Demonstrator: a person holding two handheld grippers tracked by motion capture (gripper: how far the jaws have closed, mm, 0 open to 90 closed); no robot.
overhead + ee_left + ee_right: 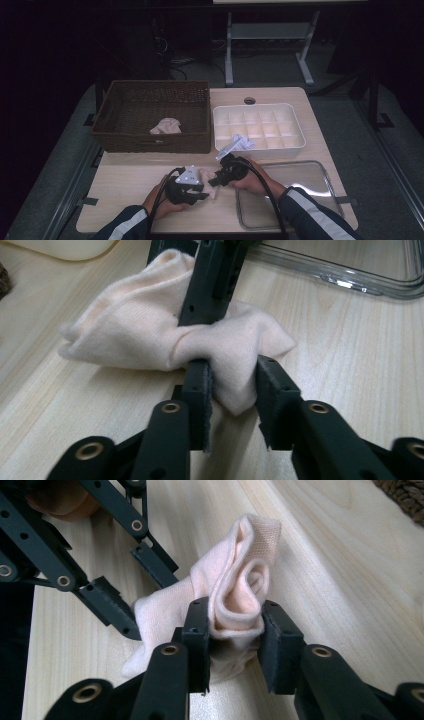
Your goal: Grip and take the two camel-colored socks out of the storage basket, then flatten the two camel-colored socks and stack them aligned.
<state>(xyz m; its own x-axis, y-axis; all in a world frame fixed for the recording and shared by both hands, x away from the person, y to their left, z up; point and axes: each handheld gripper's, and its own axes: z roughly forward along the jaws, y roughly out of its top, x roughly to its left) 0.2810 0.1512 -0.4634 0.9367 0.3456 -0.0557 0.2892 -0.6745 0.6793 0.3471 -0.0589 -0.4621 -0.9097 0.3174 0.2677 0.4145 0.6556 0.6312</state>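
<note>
- Wicker basket (115, 125): a crumpled pale cloth (166, 126) is held inside.
- Left gripper (202, 191) and right gripper (214, 179): a peach sock (207, 176) is pinched on the table (125, 175).
- White divided tray (295, 125): a white item (235, 143) is held.

Basket (131, 131) left of divided box (257, 109); tray (320, 175) before box

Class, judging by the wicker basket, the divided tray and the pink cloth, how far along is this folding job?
Done: one white item lies in the white divided tray. In hand: the left gripper and right gripper both pinch a pale pink cloth, bunched on the wooden table. Left: another crumpled pink cloth waits in the brown wicker basket.
</note>
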